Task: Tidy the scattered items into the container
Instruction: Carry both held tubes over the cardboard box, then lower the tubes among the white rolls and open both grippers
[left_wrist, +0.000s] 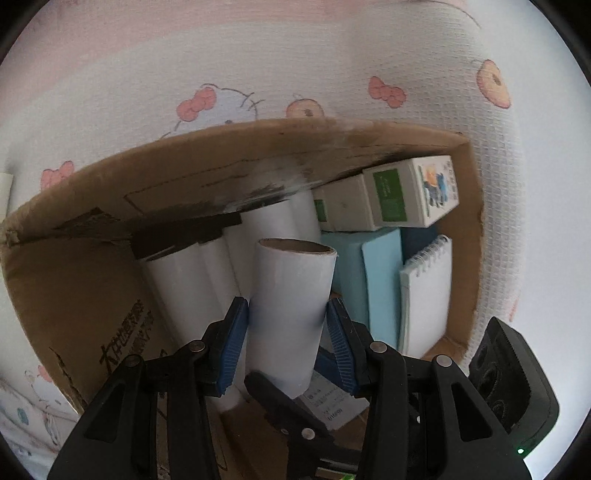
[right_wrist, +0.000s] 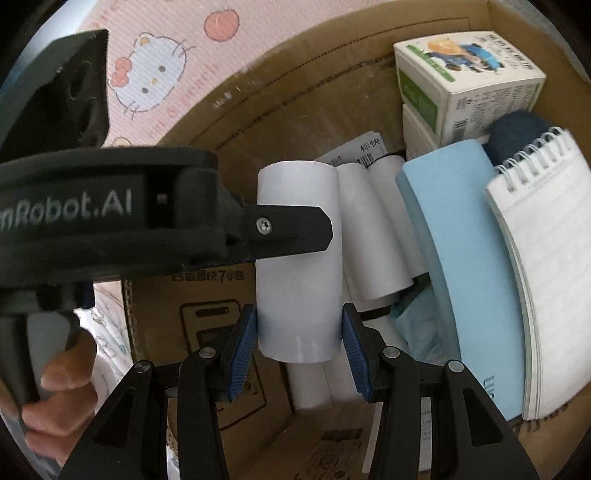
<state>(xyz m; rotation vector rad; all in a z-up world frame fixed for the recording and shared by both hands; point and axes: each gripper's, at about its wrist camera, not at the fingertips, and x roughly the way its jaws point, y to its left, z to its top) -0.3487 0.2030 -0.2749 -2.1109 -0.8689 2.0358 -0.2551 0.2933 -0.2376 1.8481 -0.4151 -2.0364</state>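
A white paper roll (left_wrist: 291, 295) with a brown cardboard core hangs tilted over the open cardboard box (left_wrist: 184, 184). My left gripper (left_wrist: 288, 314) is shut on it, blue pads pressed to both sides. The right gripper's black finger (left_wrist: 280, 406) crosses the roll's lower end. In the right wrist view my right gripper (right_wrist: 299, 321) is shut on the same roll (right_wrist: 299, 280) near its end. The left gripper's finger (right_wrist: 291, 230) lies across the roll's middle. Several more white rolls (right_wrist: 373, 229) lie in the box (right_wrist: 295, 92) below.
Green-and-white cartons (right_wrist: 461, 85) stand in the box's far corner, beside a light blue book (right_wrist: 461, 258), a spiral notepad (right_wrist: 546, 258) and a dark blue object (right_wrist: 517, 133). A cartoon-print sheet (left_wrist: 295, 55) surrounds the box. A person's hand (right_wrist: 59, 387) grips the left tool.
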